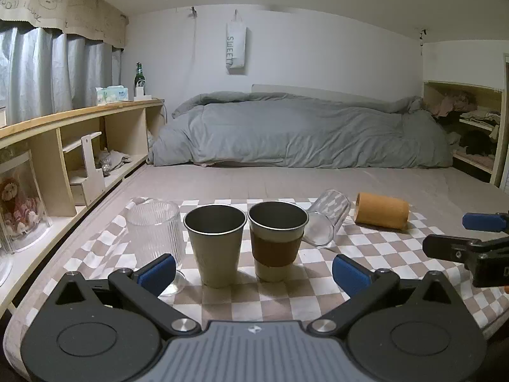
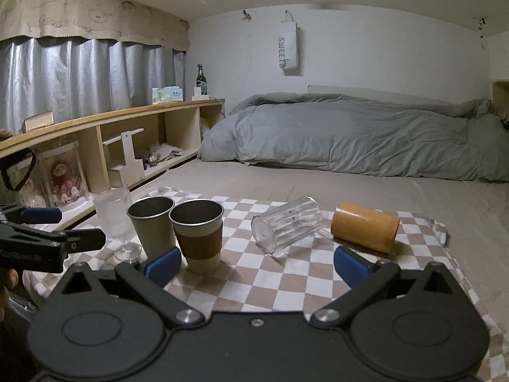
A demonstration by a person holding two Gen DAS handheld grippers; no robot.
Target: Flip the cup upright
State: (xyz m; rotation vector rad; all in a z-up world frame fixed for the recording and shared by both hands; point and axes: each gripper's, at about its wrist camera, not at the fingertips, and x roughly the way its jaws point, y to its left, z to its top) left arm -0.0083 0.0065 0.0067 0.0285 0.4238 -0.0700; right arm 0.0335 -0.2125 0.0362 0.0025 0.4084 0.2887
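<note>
Cups sit in a row on the checkered cloth (image 1: pixel 366 254), which is spread over a bed. From left: ribbed stemmed glass (image 1: pixel 156 232), plain steel cup (image 1: pixel 216 242), steel cup with brown sleeve (image 1: pixel 276 238); all three upright, mouths up. The two steel cups are just beside each other, rims nearly touching.

Right of them, clear glass tumbler (image 2: pixel 286 226) lies on its side, mouth toward the near left. Just beyond it, far right, orange cup (image 2: pixel 366 226) also lies on its side, on the cloth. I can't tell whether those two touch.

My left tool (image 1: pixel 254 273) is spread wide, blue pads (image 1: pixel 157 272) apart, nothing between them; it sits near side of the steel cups, which line up in the gap. My right tool (image 2: pixel 257 269) is likewise wide apart and empty, near side of the tumbler, well short of both fallen cups.

Each tool shows at the edge of the other's view, side by side over the near edge of the cloth.

Gray duvet (image 1: pixel 302 130) is bunched at the far end, wooden shelf (image 1: pixel 79 127) along the left.
</note>
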